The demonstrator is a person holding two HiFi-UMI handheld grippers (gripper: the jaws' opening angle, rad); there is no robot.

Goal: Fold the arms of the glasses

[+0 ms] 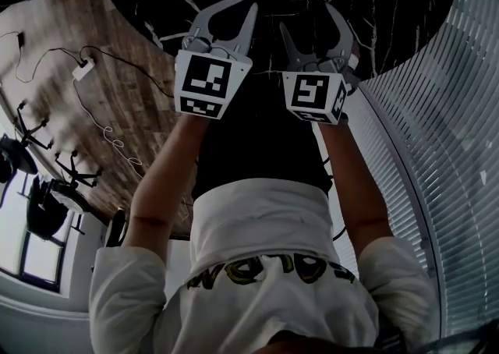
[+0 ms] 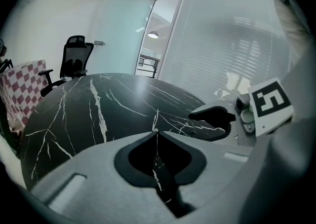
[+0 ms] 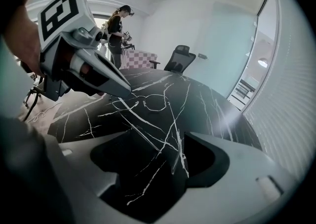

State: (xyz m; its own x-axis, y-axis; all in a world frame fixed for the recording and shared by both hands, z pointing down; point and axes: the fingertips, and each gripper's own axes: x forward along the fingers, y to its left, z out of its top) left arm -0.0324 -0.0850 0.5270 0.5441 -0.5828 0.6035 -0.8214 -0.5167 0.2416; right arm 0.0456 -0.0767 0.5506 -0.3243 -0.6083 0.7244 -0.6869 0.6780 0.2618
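Pinched glasses (image 3: 154, 101) frame in left gripper (image 2: 156, 130), on black marble table (image 3: 207, 104), held right gripper (image 3: 154, 133) spread wide, arm ends between its jaws.

Black marble table (image 2: 74, 119); office chair (image 2: 75, 60); blinds (image 1: 456, 150)

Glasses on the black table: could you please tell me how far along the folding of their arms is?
Done: nothing yet; the glasses lie on the table with both arms spread toward the right gripper. In hand: that gripper is open, the arm ends showing between its jaws, ungripped; the left gripper is shut, its tip near the frame. Left: fold both arms.
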